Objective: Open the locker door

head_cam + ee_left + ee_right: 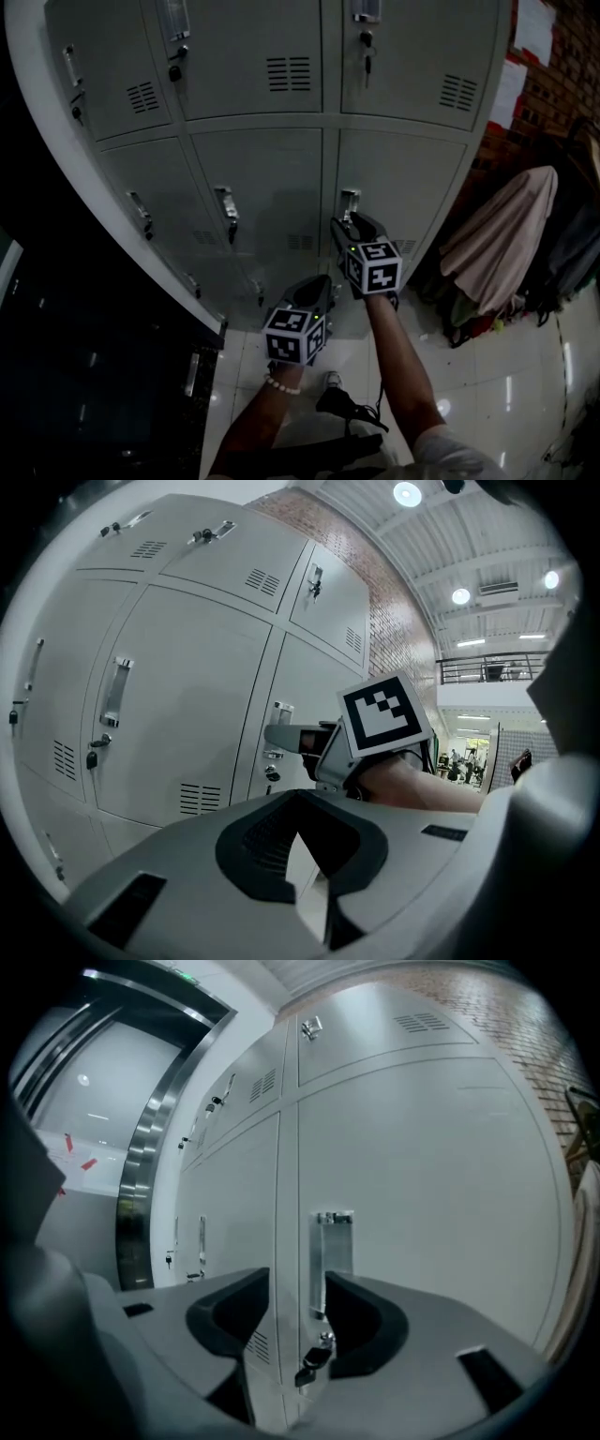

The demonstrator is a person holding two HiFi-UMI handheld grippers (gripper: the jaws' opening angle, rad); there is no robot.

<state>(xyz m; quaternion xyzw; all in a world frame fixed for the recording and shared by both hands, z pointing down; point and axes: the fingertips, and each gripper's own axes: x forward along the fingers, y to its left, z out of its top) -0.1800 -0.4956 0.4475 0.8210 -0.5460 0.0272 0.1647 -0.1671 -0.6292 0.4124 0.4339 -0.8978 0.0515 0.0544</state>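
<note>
The left gripper (302, 797) hangs lowest and nearest the person, its jaws pressed together on nothing, tips aimed toward the lockers. Above and ahead of it, the right gripper (297, 1279) is level with the door's handle (333, 1251). Its jaws are spread wide, and the handle's lower end shows in the gap just ahead, with neither pad pressing on it.

The handle is a narrow bright metal strip, long axis upright, set close to the door's left edge. Just below it a key (314, 1358) hangs in the lock.

The door (403, 187) is plain grey sheet metal, in the lower row at the bank's right end. It stands upright, facing the person, shut flush with its frame, with a small vent (405, 247) near the bottom.
</note>
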